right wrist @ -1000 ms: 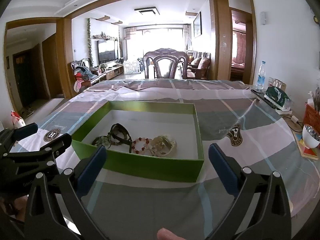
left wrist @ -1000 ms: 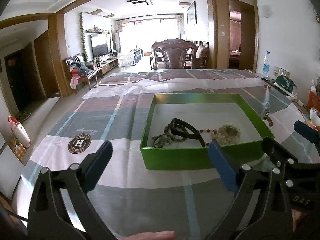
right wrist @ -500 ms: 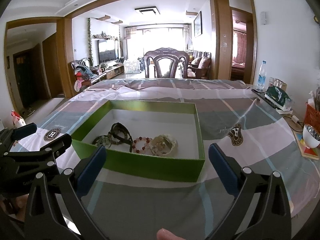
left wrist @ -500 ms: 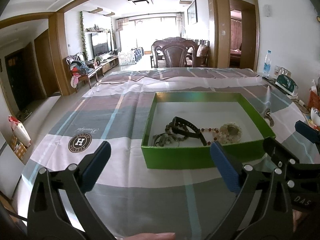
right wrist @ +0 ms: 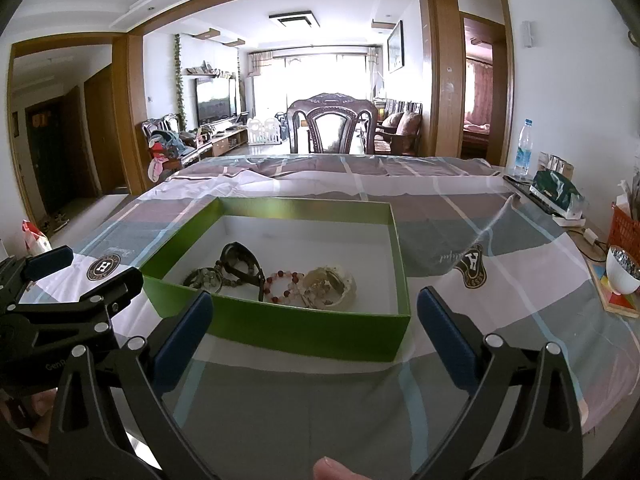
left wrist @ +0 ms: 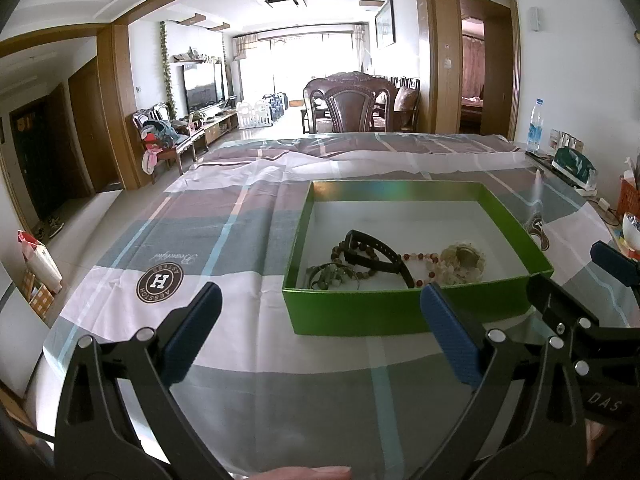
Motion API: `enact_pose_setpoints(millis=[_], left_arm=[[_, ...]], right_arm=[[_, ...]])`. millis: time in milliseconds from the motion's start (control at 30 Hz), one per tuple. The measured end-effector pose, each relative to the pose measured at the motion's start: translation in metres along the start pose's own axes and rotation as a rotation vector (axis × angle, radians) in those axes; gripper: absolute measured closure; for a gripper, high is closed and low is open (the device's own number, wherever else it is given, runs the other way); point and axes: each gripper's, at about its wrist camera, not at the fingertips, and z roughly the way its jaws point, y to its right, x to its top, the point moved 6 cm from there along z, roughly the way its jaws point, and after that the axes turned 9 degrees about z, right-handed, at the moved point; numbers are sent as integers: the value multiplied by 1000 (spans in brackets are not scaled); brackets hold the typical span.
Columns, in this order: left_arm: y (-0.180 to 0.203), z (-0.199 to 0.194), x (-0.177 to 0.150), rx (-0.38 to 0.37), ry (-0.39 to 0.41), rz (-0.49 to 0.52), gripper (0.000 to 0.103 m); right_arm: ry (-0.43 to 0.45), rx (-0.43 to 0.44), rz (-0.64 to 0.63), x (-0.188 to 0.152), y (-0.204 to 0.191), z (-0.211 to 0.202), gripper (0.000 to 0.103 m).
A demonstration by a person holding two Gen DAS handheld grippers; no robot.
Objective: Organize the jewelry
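Observation:
A shallow green box (left wrist: 400,316) (right wrist: 304,330) with a white floor sits on the checked tablecloth. Along its near side lie a black watch (left wrist: 374,254) (right wrist: 240,262), dark bead bracelets (left wrist: 332,274) (right wrist: 204,278), a red and white bead bracelet (left wrist: 420,262) (right wrist: 282,286) and a pale bracelet (left wrist: 464,260) (right wrist: 330,286). My left gripper (left wrist: 320,336) is open and empty, in front of the box and to its left. My right gripper (right wrist: 312,338) is open and empty, just in front of the box.
The table edge drops to the floor on the left (left wrist: 52,320). At the right edge stand a white bowl (right wrist: 622,272) on a coloured mat, an orange basket (right wrist: 626,232), a green packet (right wrist: 556,192) and a water bottle (right wrist: 524,148). A wooden chair (right wrist: 334,124) stands at the far end.
Both grippers have stayed open and nearly still. The left wrist view has drifted very slightly. The jewellery in the box has not moved.

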Motion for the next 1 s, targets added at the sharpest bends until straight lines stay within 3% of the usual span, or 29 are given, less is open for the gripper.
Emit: enact_pose_setpoints(millis=[1000], left_arm=[[2, 5, -15, -13, -29, -4, 4]], right_arm=[[-8, -6, 0, -6, 2, 3, 3]])
